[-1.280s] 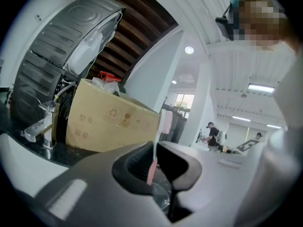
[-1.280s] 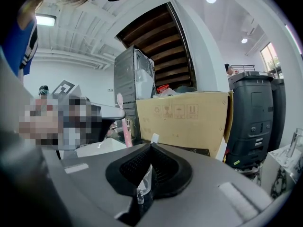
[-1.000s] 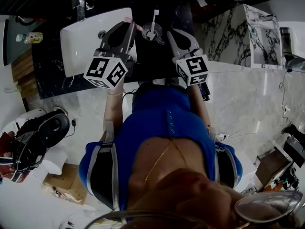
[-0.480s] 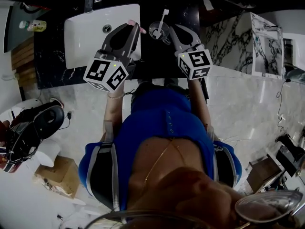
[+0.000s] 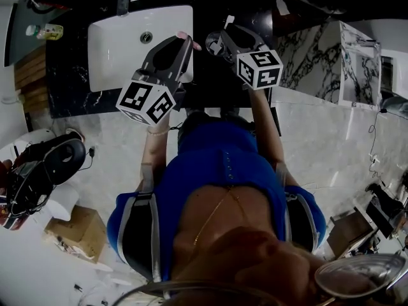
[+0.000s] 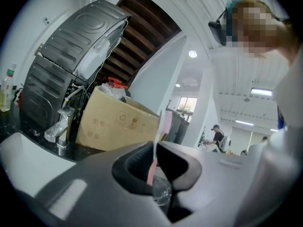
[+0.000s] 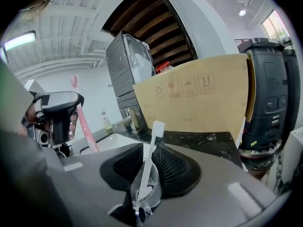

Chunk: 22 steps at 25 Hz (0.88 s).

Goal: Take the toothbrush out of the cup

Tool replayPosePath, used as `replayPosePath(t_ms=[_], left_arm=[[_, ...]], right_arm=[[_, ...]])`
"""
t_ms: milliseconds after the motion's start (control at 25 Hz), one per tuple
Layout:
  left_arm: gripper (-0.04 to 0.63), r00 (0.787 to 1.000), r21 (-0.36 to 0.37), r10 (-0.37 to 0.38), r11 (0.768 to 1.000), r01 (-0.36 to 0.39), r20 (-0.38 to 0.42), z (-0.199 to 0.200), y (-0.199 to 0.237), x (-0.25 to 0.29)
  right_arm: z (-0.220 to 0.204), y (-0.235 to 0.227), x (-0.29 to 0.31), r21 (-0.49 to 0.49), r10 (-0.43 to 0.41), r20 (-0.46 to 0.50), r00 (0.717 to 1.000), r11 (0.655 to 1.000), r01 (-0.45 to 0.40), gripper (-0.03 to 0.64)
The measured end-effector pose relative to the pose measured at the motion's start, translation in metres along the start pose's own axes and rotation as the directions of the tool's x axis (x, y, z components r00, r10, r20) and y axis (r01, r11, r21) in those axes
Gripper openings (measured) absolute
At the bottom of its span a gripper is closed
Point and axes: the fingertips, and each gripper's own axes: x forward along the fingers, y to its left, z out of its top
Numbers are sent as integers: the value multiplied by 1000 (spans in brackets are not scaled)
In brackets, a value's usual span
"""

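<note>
One pink toothbrush sits clamped in the left gripper, clear of the cup. The right gripper has jaws just opening that straddle that cup, seemingly to steady it.

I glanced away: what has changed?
The right gripper moved forward to the cup; its jaws have just been opening and the cup now stands between them. The left gripper still holds the pink toothbrush; the white toothbrush stays in the cup.
</note>
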Motion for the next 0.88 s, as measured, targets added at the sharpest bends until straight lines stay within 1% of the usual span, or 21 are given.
replayPosePath(t_ms=[200,320,440,560,720,880], left_arm=[[21,1000,-20,-11,1000,10,-9,-5,3,3],[21,1000,-23,-14,1000,14,-9,-6,4,5],[21,1000,-25,-12,1000,12,-13,-7,4,5],[21,1000,-24,-10,1000,10,-20,-10,4,5],[21,1000,-16,-14,1000,14,-22,-10,-2,7],[21,1000,1,-17,1000,18,-23,-8,-10,9]], right_arm=[[-4,0,11,9,19,-16,1000,1000,-19,86],[-5,0,13,4,24,-13,1000,1000,-24,41],[-4,2,14,2,32,-5,999,999,-32,35],[-1,6,11,-8,41,13,999,999,-41,18],[5,7,4,-44,51,38,998,998,-50,15],[15,8,-8,-43,69,98,993,997,-65,14]])
